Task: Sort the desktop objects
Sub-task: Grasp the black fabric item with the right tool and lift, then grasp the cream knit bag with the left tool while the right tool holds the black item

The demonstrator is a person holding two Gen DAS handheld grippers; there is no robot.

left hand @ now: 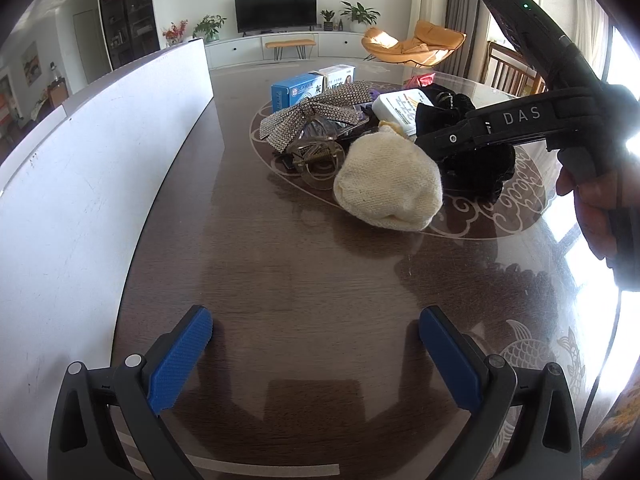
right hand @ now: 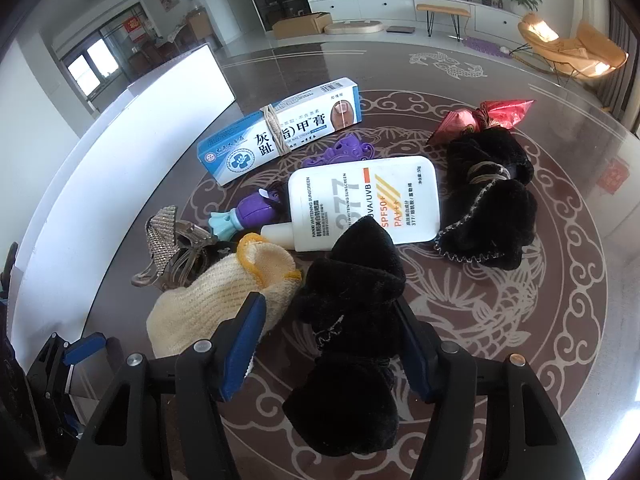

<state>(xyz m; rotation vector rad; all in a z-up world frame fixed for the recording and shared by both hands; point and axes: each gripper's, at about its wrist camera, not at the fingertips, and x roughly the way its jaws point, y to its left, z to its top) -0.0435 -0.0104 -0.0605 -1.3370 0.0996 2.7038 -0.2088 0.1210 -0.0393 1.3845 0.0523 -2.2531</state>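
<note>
Desktop objects lie heaped on the patterned middle of the dark round table [left hand: 280, 280]; from the left wrist view, the left gripper [left hand: 316, 356] hovers over bare wood with its blue pads spread wide and nothing between them, well short of the pile; a cream knitted glove [left hand: 388, 184] lies nearest it, with a rhinestone bow hair clip [left hand: 308, 114] behind and a white bin wall [left hand: 100, 152] along the left; the right gripper's black body reaches in over the pile, a hand [left hand: 592, 208] on its handle.

From the right wrist view, the step in hand looks like the pick of one item; the right gripper [right hand: 332, 344] straddles a black velvet pouch [right hand: 348, 316], jaws about half open, the soft cloth filling the gap, though I cannot tell whether the pads press it yet; the next move likely calls for a firm squeeze, then a lift clear of the glove [right hand: 208, 304] touching its side; a second black pouch [right hand: 488, 208], a sunscreen bottle [right hand: 360, 204], a blue ointment box [right hand: 280, 132] and a purple toy [right hand: 256, 210] wait beyond.
</note>
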